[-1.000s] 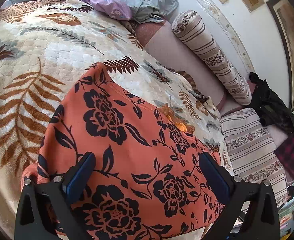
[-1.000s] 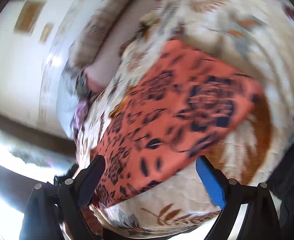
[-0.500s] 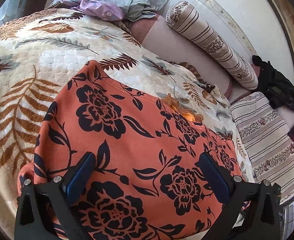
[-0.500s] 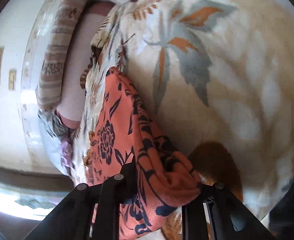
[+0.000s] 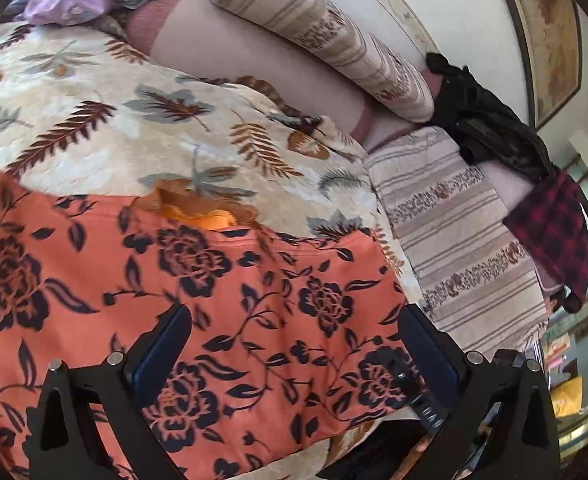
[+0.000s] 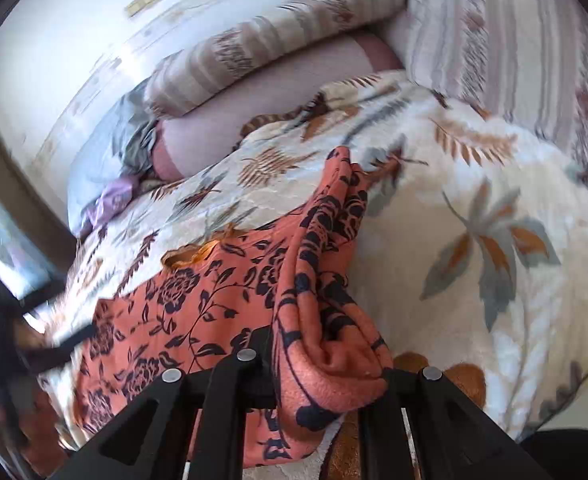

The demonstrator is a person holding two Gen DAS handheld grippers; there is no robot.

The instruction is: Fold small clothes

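Note:
A coral garment with a black flower print (image 5: pixel 222 280) lies spread on the leaf-print blanket (image 5: pixel 94 148), an orange inner band (image 5: pixel 206 218) showing at its far edge. My left gripper (image 5: pixel 294 316) hovers over the near part of it, blue pads wide apart and nothing between them. In the right wrist view the garment's right edge (image 6: pixel 325 240) is bunched and raised off the blanket. My right gripper (image 6: pixel 327 364) pinches that fold, its jaws still closing on the cloth. The rest of the garment (image 6: pixel 182 300) stays flat to the left.
A long striped bolster (image 5: pixel 325 36) lies along the wall, with a striped pillow (image 5: pixel 461 240) at right. Black clothing (image 5: pixel 489 120) and a dark red plaid piece (image 5: pixel 553 232) lie beyond it. Grey and lilac clothes (image 5: pixel 74 0) are heaped at the far left.
The right gripper went from wide open to shut on the garment's right edge, rolled, and lifted the edge. The left gripper stayed open and shifted right and up over the garment.

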